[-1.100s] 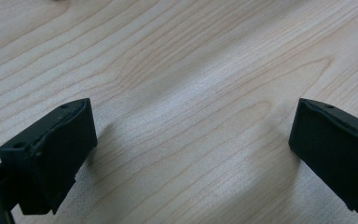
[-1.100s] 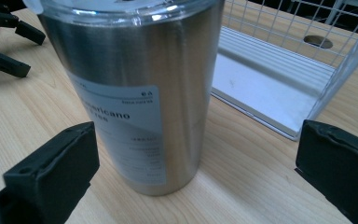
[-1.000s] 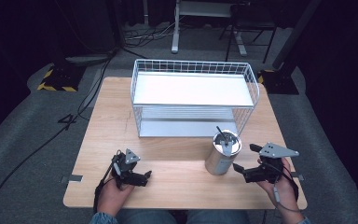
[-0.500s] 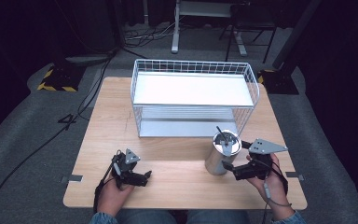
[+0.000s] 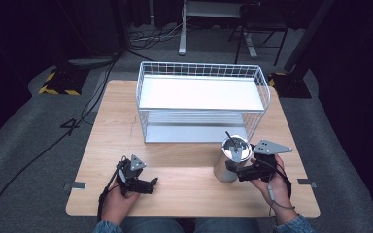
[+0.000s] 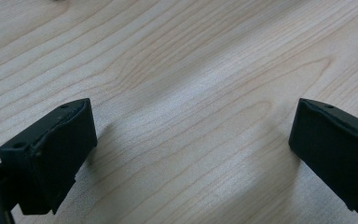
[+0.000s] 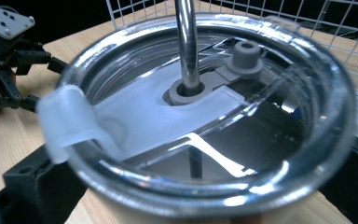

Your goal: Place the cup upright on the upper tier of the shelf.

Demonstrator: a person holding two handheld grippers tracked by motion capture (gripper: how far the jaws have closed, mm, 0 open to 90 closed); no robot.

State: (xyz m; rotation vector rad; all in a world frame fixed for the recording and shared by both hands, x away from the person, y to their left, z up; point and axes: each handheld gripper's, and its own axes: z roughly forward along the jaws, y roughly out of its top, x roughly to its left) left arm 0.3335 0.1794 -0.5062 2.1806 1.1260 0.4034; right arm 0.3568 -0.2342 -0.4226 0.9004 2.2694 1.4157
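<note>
The wooden table (image 5: 184, 179) is filling the middle of the high view, and on its far half, toward twelve o'clock, a white wire basket (image 5: 201, 99) is standing with a flat white shelf across its top. At about four o'clock from the table's centre, near the basket's front right corner but apart from it, a steel cup (image 5: 232, 158) is standing upright with a clear lid (image 7: 205, 116) and a metal straw (image 7: 186, 44) rising through a grey plug in that lid.

The right gripper (image 5: 236, 171) is sitting at the cup's three o'clock side, low against its wall, with the person's right hand (image 5: 267, 182) behind it. In the right gripper view one black jaw is showing beside the cup at seven o'clock; whether the jaws are pressing on the cup I cannot tell.

The left gripper (image 5: 148, 184) is lying at seven o'clock on the table, well apart from the cup, in the left hand (image 5: 119, 201). Its jaws are standing wide over bare wood.
</note>
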